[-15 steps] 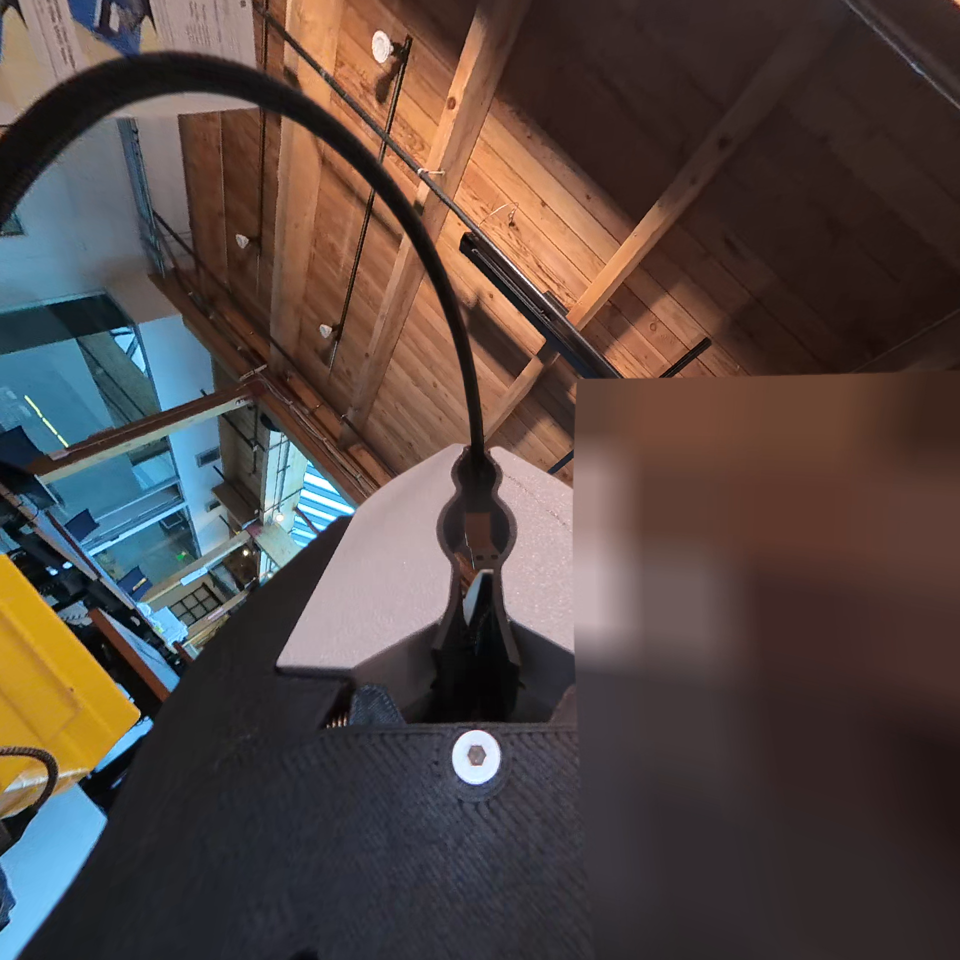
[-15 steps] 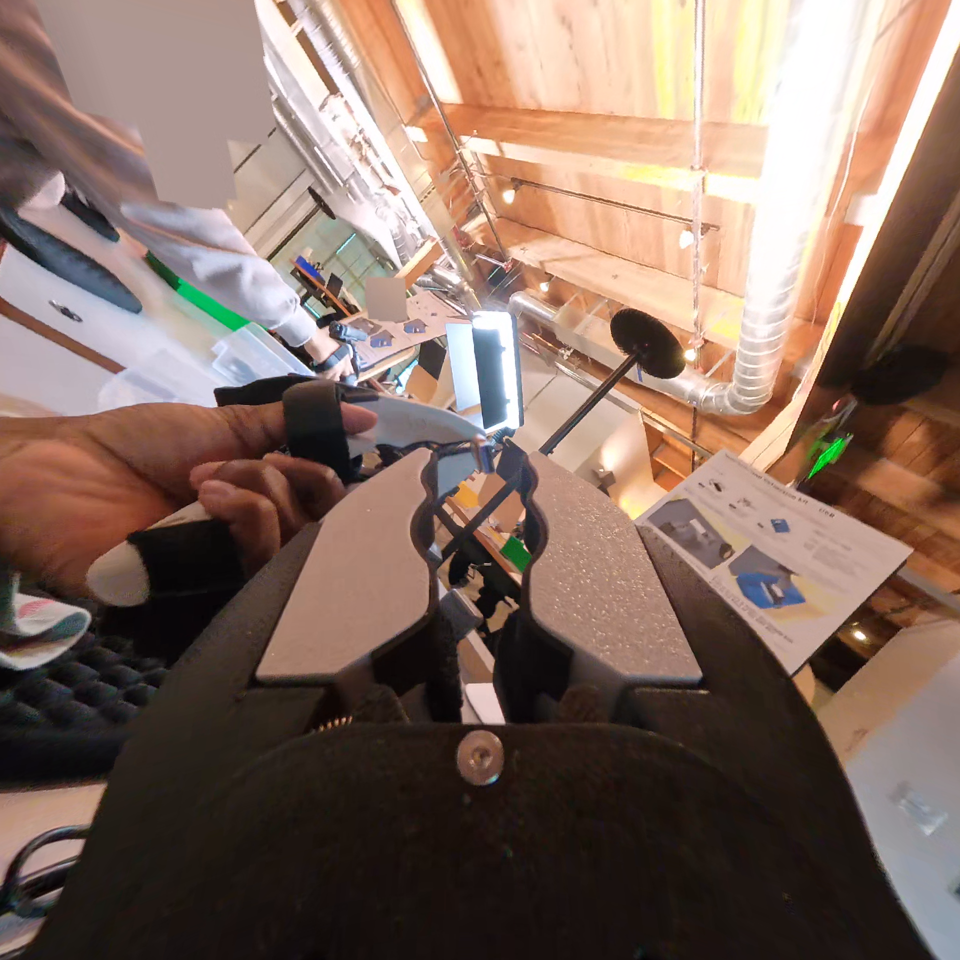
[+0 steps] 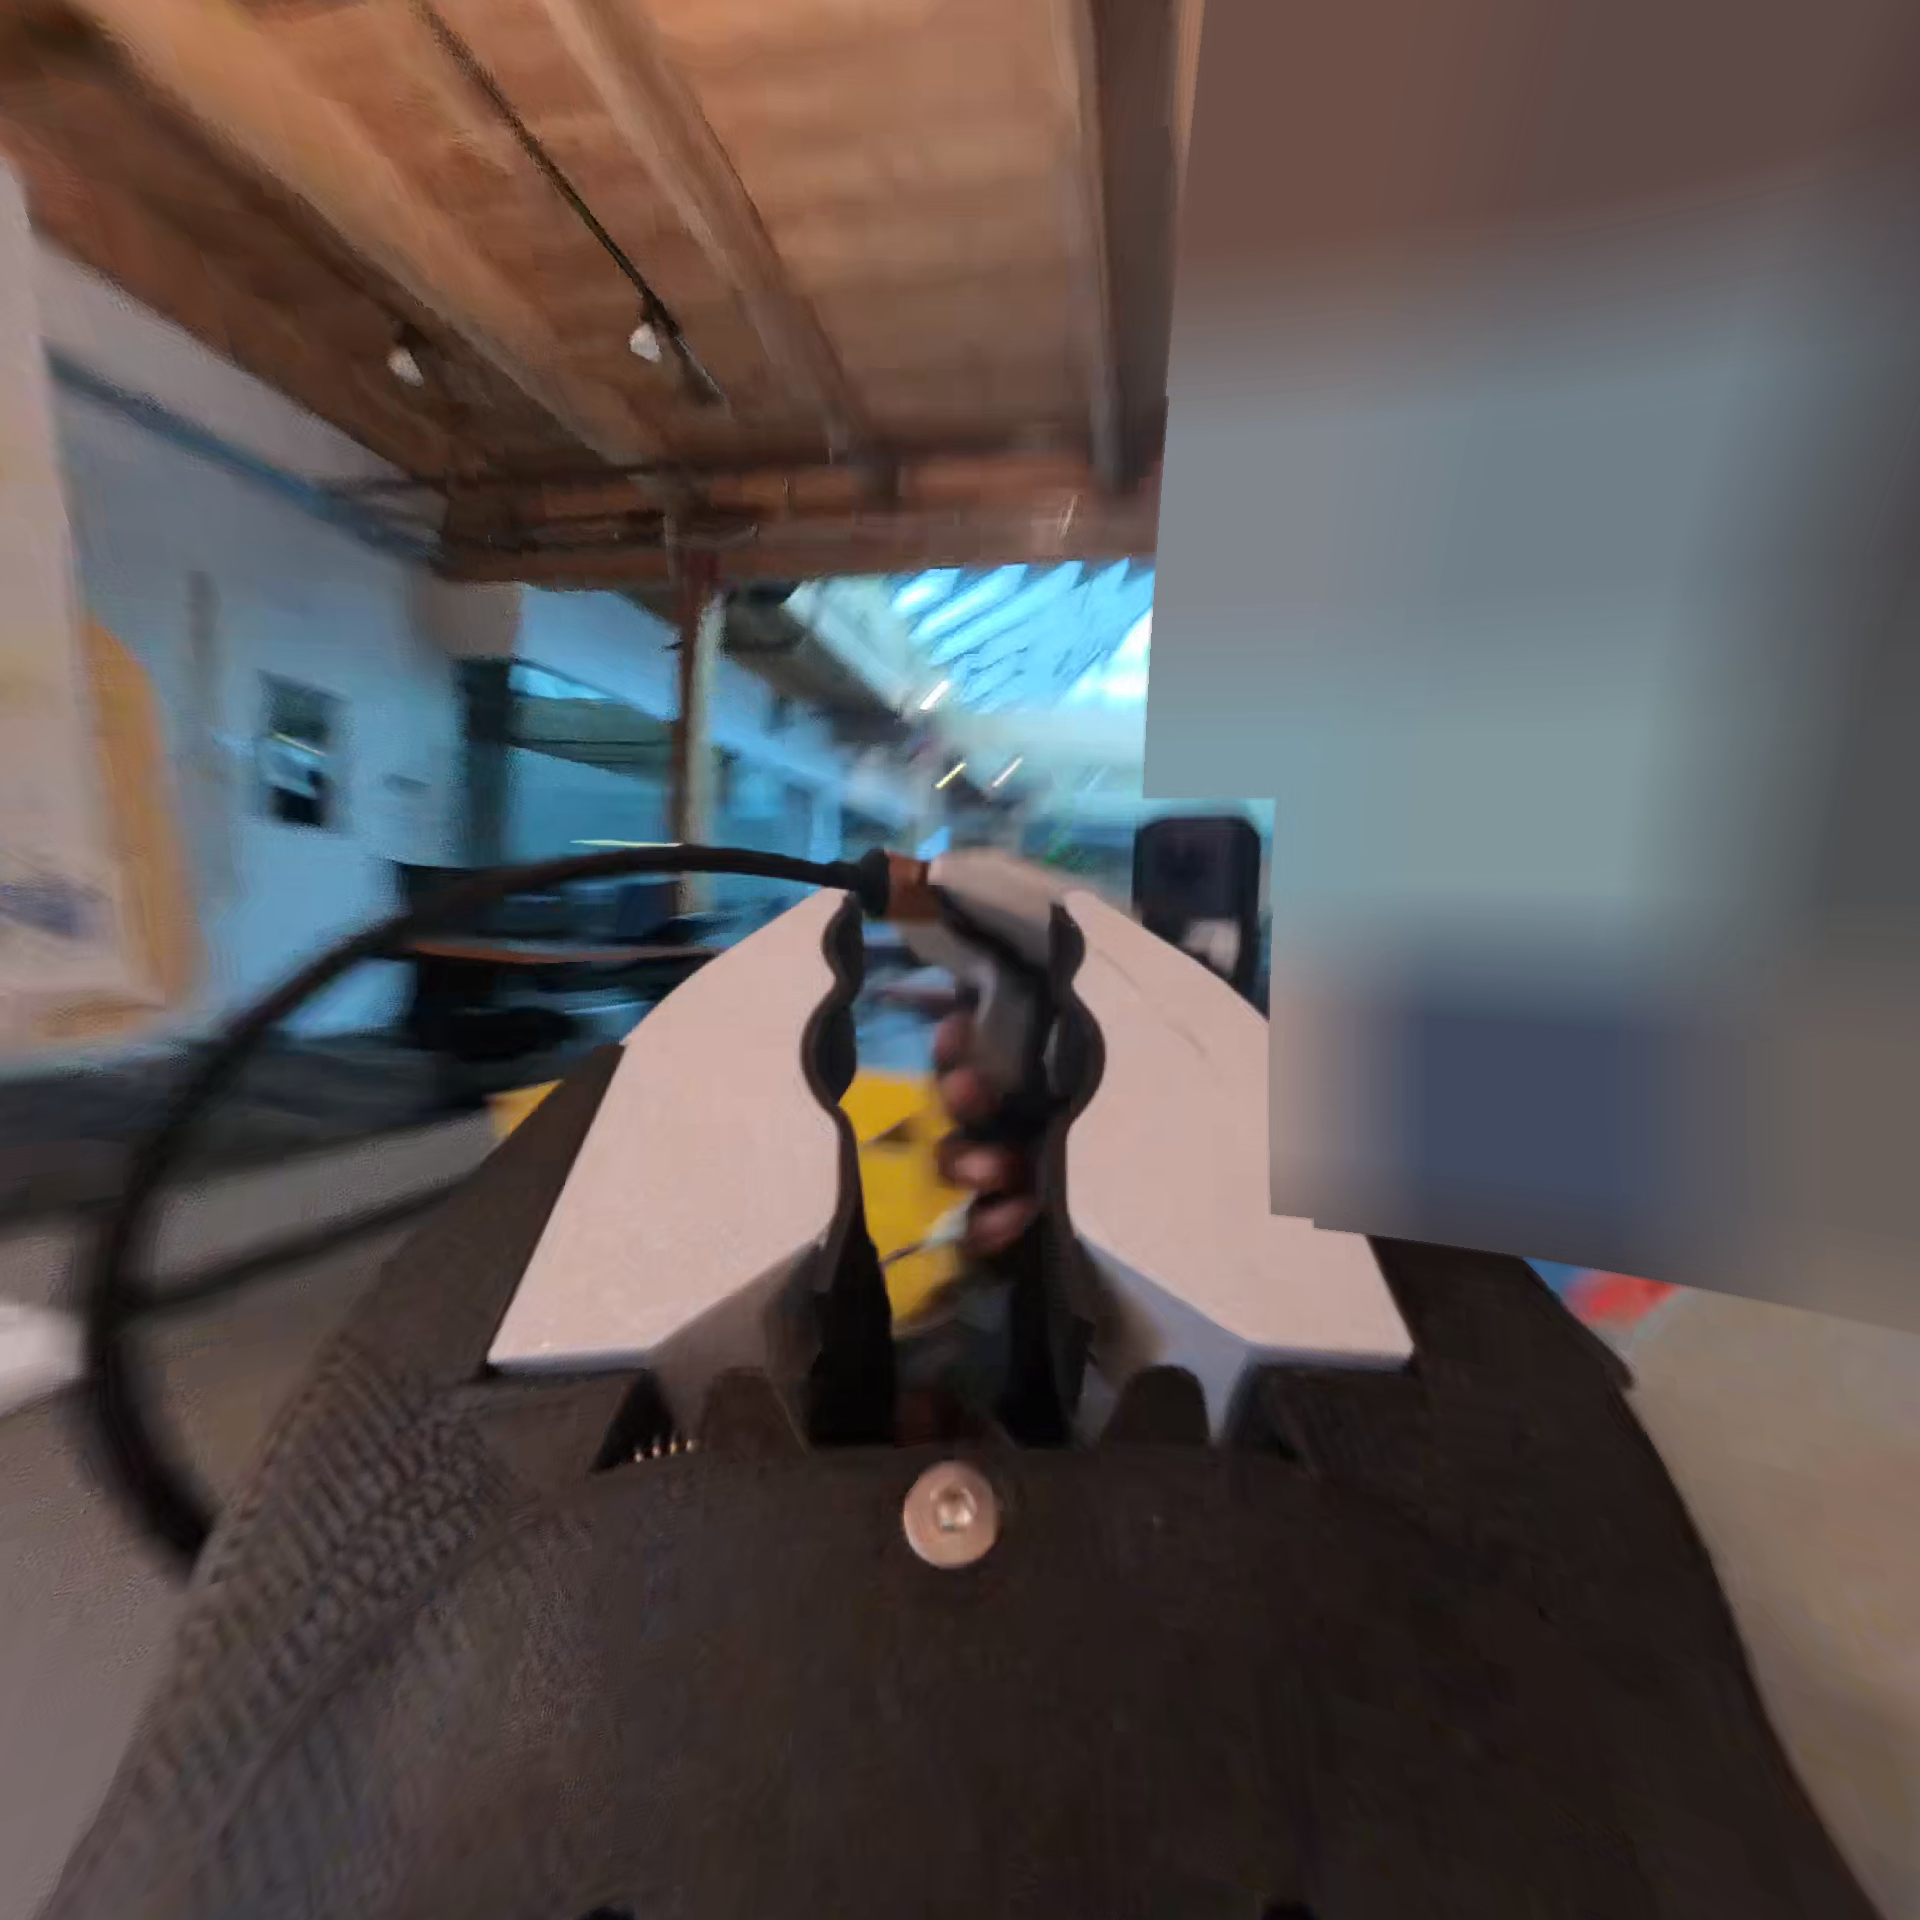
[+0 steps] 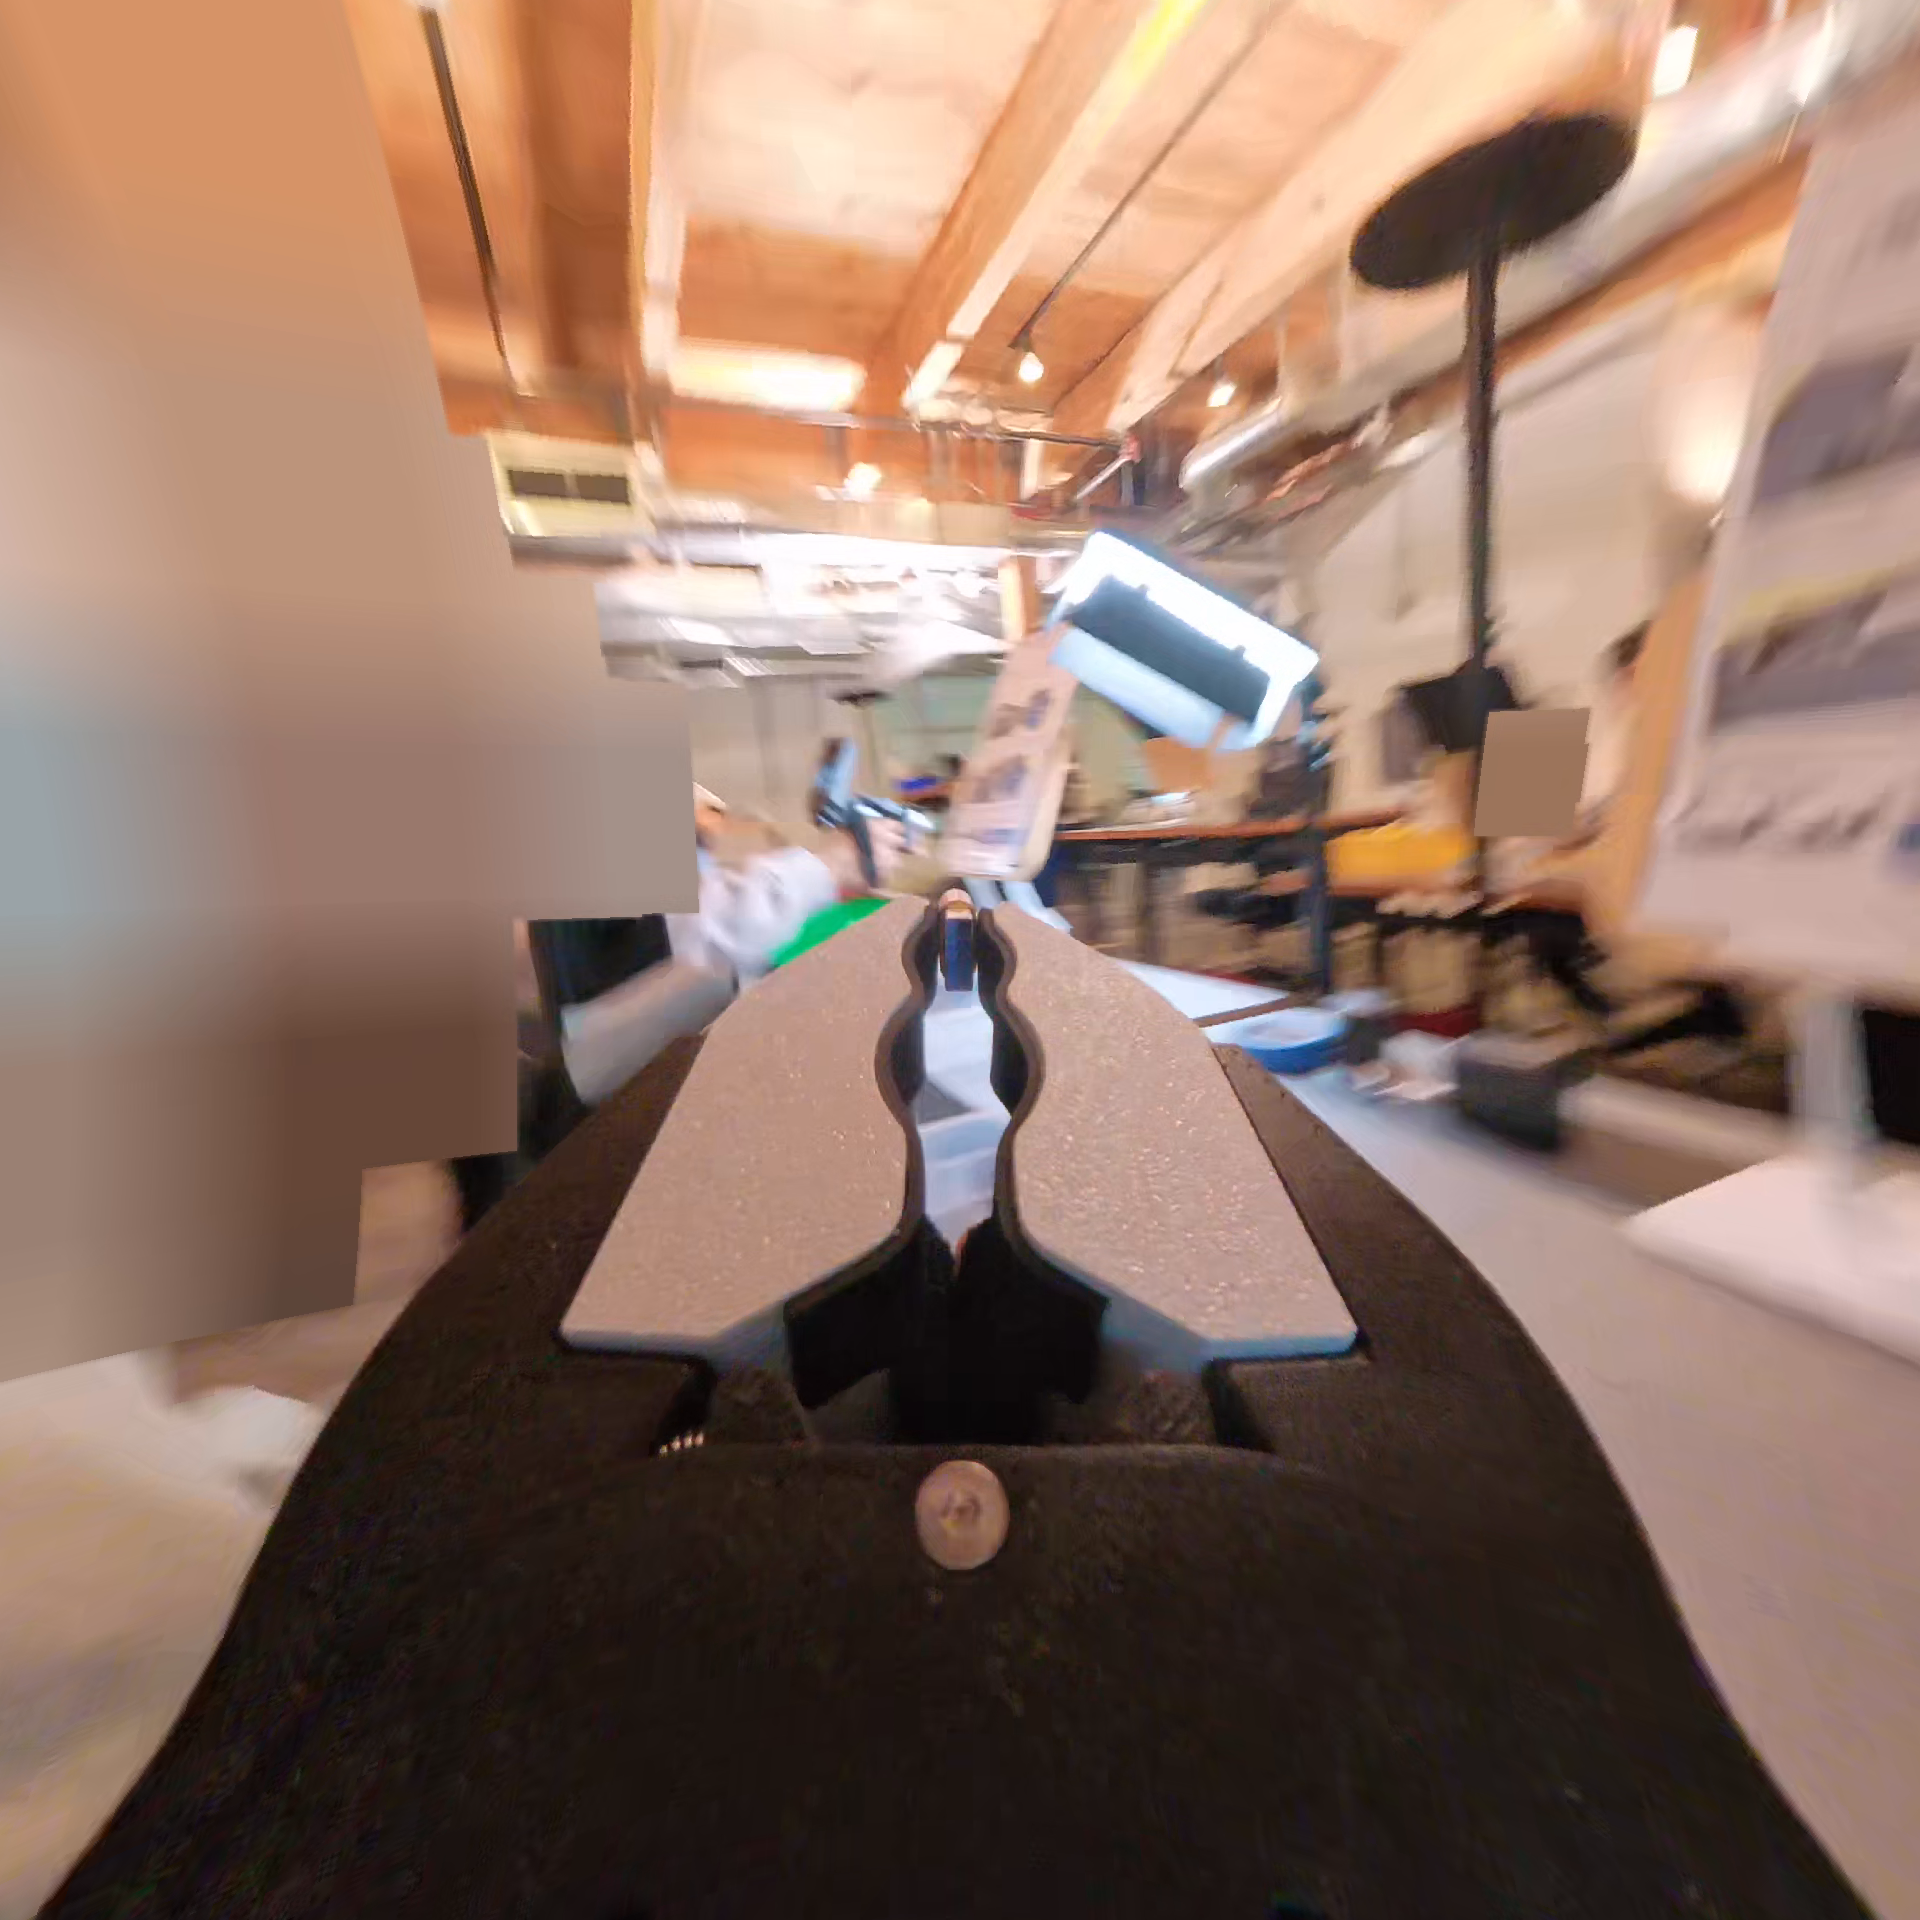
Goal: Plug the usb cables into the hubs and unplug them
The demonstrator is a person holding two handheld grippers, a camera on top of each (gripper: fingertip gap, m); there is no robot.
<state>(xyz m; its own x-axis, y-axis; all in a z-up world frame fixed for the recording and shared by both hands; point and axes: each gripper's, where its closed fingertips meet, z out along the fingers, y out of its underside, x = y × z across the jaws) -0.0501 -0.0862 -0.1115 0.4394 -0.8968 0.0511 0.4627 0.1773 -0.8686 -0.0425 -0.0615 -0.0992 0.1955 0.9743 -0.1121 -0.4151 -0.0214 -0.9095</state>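
Left tongs (image 3: 951, 914): spread to a moderate gap, with nothing of yours between them.
Right tongs (image 4: 956, 920): narrowed almost to touching and pinching a small dark piece (image 4: 957, 951) at the very tips, probably a usb plug.
Usb cable (image 3: 499, 894): black. It loops low on your left and rises to a connector (image 3: 896, 885) just beyond the left tips, where it meets a grey body (image 3: 987, 935) gripped by a hand (image 3: 977, 1122). You cannot tell whether that body is a hub or the other tool.
Hubs: none clearly in view.
Risk, grip: your hold is at the extreme tips, so a sideways tug could twist the plug or pop it free.
Risk, cable: the slack loop hangs by the left tool's body and could snag as you swing.
Risk, aim: both views are smeared, so you may meet a port crooked.
Table (image 4: 1558, 1434): pale, flat and mostly bare near you.
Room: a workshop with a timber ceiling (image 3: 727, 260), a lit panel (image 4: 1174, 665), a printed sheet (image 4: 1808, 623), a black disc on a pole (image 4: 1486, 197) and a yellow bin (image 3: 894, 1164).
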